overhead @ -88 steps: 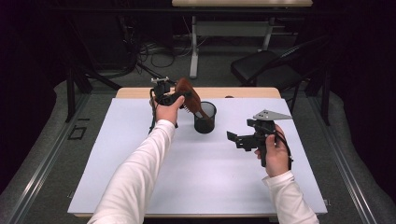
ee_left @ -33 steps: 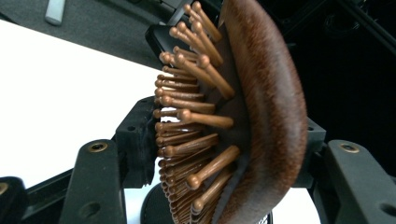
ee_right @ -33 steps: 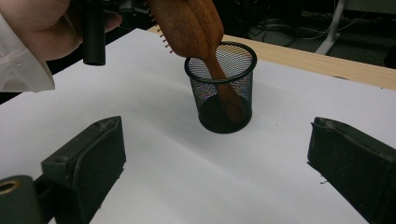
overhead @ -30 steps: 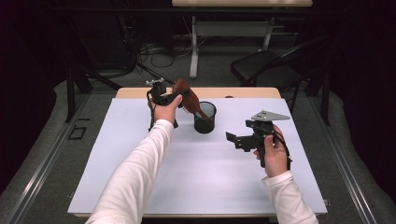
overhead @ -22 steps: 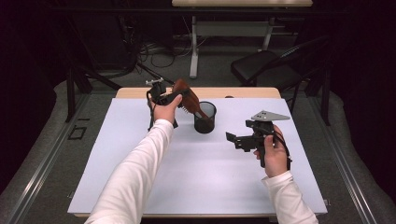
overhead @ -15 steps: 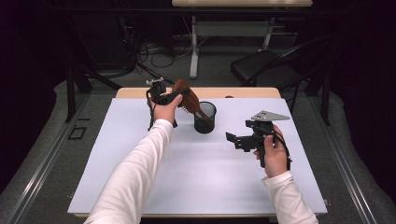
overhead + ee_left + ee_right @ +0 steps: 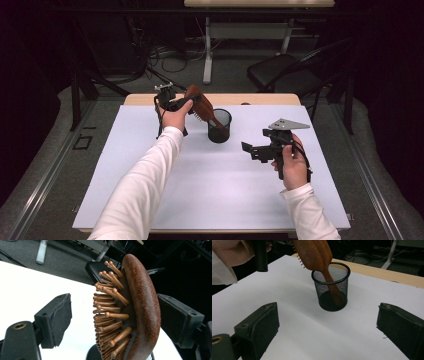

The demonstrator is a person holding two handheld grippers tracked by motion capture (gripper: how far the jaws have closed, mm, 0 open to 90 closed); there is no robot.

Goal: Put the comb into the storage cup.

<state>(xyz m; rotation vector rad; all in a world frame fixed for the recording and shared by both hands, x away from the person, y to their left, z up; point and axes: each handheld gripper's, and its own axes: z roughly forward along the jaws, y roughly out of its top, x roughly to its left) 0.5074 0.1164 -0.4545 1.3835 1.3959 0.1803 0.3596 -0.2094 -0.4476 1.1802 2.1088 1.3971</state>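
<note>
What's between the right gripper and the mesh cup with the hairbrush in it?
Nothing: the right gripper view shows bare white table between the right gripper and mesh cup.

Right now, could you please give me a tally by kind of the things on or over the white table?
Wooden hairbrush: 1
Black mesh cup: 1
Hand-held grippers: 2, the left hand-held gripper and the right hand-held gripper
Total: 4

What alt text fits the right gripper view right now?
A wooden hairbrush stands handle-down in a black mesh cup on the white table, leaning left. The right gripper faces it, jaws wide open and empty.
</note>
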